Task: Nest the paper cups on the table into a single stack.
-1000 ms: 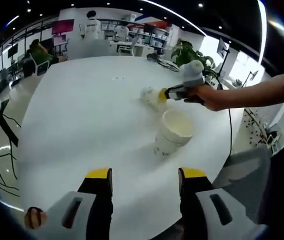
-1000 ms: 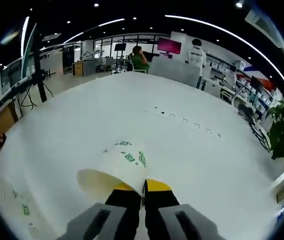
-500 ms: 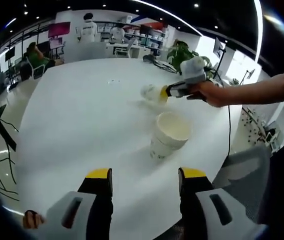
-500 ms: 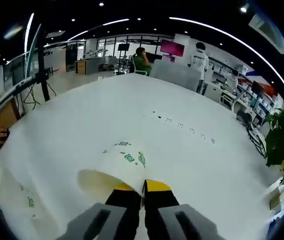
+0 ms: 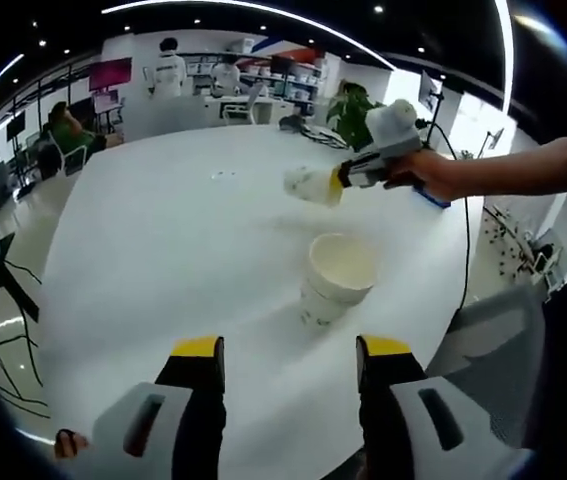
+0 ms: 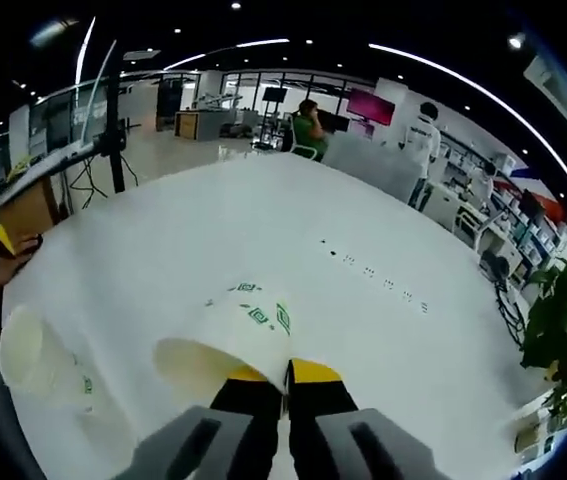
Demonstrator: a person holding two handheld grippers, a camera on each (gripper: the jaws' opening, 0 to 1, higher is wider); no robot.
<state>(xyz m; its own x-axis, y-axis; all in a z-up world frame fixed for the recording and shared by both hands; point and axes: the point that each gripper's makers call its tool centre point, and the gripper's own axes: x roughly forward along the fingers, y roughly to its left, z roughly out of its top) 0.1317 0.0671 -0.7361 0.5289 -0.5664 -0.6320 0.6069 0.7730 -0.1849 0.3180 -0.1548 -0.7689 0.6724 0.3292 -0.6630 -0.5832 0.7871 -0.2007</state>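
White paper cups sit stacked (image 5: 335,278) on the desk (image 5: 163,240), at 1 o'clock from the left gripper (image 5: 291,362), jaws wide apart and holding nothing. The right gripper (image 6: 270,383) pinches a lone cup (image 6: 233,335) by its rim, held above the desk at 12 o'clock from the stack.

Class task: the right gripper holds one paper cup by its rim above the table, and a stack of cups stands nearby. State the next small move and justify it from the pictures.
Probably carry the held cup across until it hangs over the stack, turning it base-down. The right gripper pinches its rim, lying sideways above the table, up and to the side of the stack's open mouth. The left gripper is open, holding nothing.
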